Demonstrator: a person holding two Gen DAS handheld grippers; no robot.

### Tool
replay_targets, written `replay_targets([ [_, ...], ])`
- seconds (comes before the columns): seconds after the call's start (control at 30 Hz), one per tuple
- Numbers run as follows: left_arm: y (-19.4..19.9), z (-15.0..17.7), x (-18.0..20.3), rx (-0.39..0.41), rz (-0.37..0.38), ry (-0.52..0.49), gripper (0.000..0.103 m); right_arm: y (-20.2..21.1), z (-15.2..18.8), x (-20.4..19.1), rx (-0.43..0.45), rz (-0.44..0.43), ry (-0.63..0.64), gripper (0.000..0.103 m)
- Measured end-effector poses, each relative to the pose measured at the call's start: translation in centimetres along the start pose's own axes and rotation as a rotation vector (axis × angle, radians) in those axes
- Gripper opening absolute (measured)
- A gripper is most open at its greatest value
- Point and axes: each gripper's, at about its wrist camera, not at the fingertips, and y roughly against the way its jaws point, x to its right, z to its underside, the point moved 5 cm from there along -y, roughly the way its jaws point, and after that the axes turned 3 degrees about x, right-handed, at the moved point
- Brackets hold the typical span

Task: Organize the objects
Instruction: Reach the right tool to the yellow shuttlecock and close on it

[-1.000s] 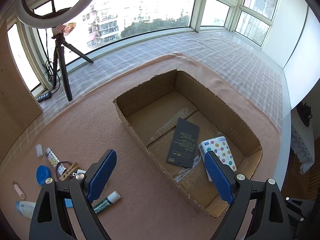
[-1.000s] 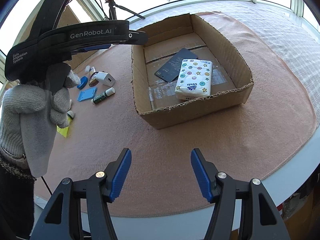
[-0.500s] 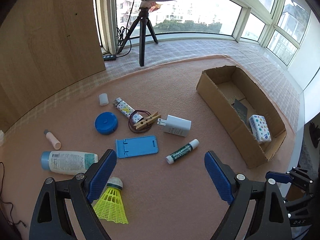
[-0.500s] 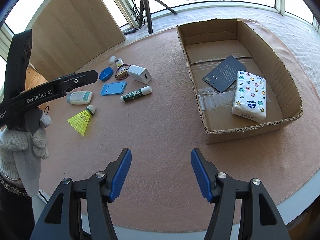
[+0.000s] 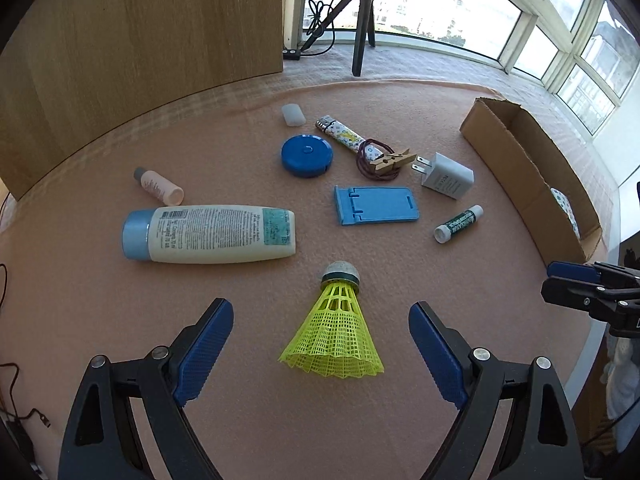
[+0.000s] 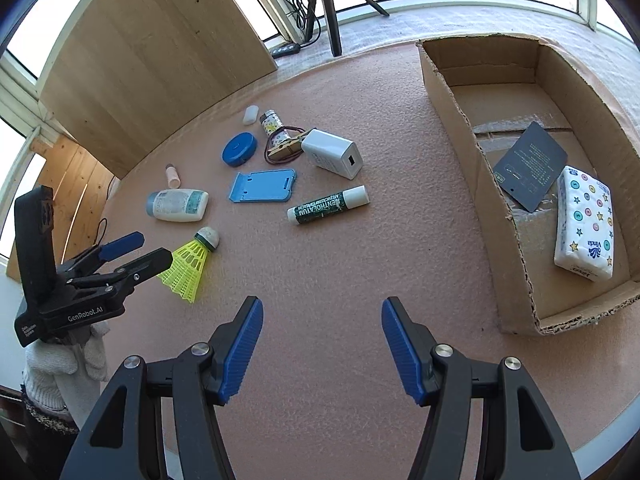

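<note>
The left gripper (image 5: pixel 320 356) is held with its jaws spread wide and empty, pointing steeply down at the counter (image 5: pixel 248 420). The yellow shuttlecock (image 5: pixel 334 330) lies on its side between the two jaws, skirt toward the camera and cork away; no pad touches it. The right gripper (image 6: pixel 322 354) is held about half open, also empty, over a bare part of the pink covering.

The step in hand is judged to be the approach to the shuttlecock for a pick. The next move calls for the left jaws to be lowered around the mesh skirt and closed lightly, since the skirt is expected to deform under pressure; the item is then to be carried to the cardboard box (image 6: pixel 460 92).

Beyond the shuttlecock, the lotion bottle (image 5: pixel 208 233), the blue phone stand (image 5: pixel 376 210) and the lip balm stick (image 5: pixel 458 224) are laid out apart from one another. Farther off, the white charger (image 5: pixel 446 176), the clothespin (image 5: pixel 392 159) on a dark hair tie, the patterned lighter (image 5: pixel 340 133), the blue round case (image 5: pixel 307 155), the small pink tube (image 5: pixel 159 186) and a white cap (image 5: pixel 293 114) are found.

In the box, a tissue pack (image 6: pixel 585 224) and a dark card (image 6: pixel 530 166) are already placed. In the left wrist view the box interior is almost wholly hidden by its near wall. The bottle label cannot be read.
</note>
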Motion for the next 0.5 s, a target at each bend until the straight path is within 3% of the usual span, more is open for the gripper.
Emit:
replay_targets([
  [0.23, -0.7, 0.7, 0.3, -0.016, 0.047, -0.022, 0.092, -3.1, -2.3, -3.2, -0.026, -0.019, 0.034, 0.058],
  [0.4, -1.8, 1.1, 0.3, -0.029, 0.089, -0.007, 0.092, -6.1, -3.6, -5.4, -0.110, -0.121, -0.023, 0.058],
  [0.5, -2.5, 1.2, 0.2, -0.035, 0.094, 0.005, 0.091, -7.9, -4.2, -6.6, -0.141, -0.131, -0.022, 0.058],
])
